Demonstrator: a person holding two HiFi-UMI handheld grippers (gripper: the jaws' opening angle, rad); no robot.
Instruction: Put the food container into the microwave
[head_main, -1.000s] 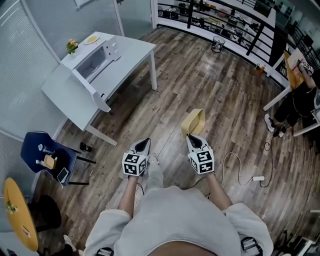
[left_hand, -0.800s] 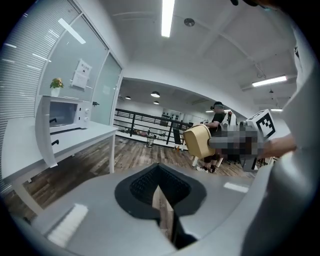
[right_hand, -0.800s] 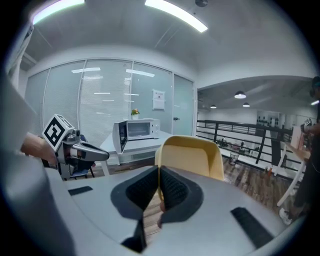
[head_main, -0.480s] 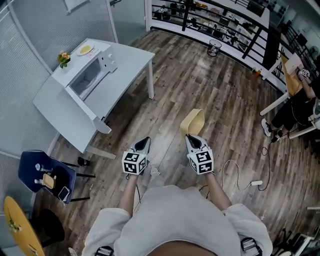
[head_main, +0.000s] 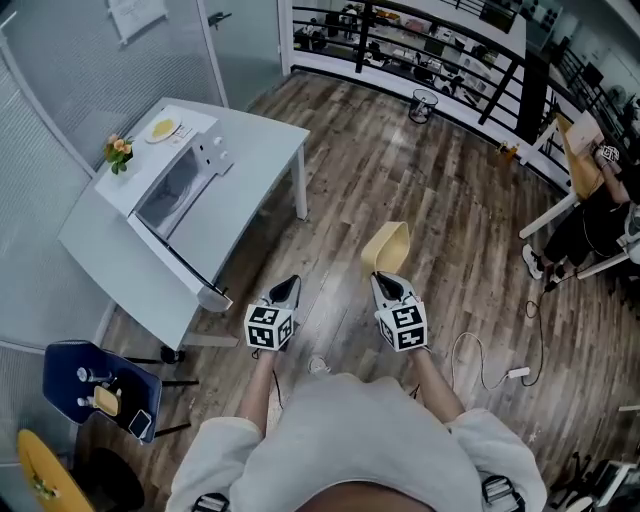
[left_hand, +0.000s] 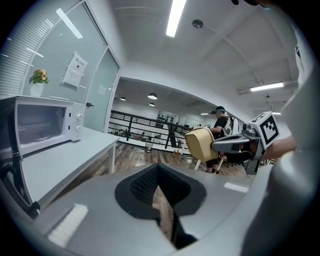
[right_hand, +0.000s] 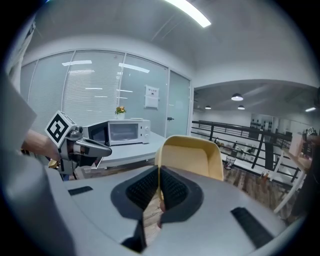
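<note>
My right gripper (head_main: 383, 272) is shut on the rim of a tan-yellow food container (head_main: 386, 246), which I hold out over the wood floor. In the right gripper view the container (right_hand: 192, 157) stands up just beyond the closed jaws (right_hand: 159, 170). My left gripper (head_main: 290, 283) is beside it, shut and holding nothing (left_hand: 159, 167). The white microwave (head_main: 165, 190) stands on a white table (head_main: 245, 165) ahead to the left, its door (head_main: 185, 268) swung open. The left gripper view shows the microwave (left_hand: 37, 125) at far left and the container (left_hand: 200, 144) at right.
A small plant (head_main: 118, 150) and a yellow plate (head_main: 162, 129) sit on top of the microwave. A blue chair (head_main: 100, 395) with small items stands lower left. A cable with a plug (head_main: 490, 365) lies on the floor at right. A seated person (head_main: 590, 215) is at far right.
The table and microwave have slid lower and nearer in the head view as I moved forward across the floor. Both grippers keep their pose; the container stays held.
</note>
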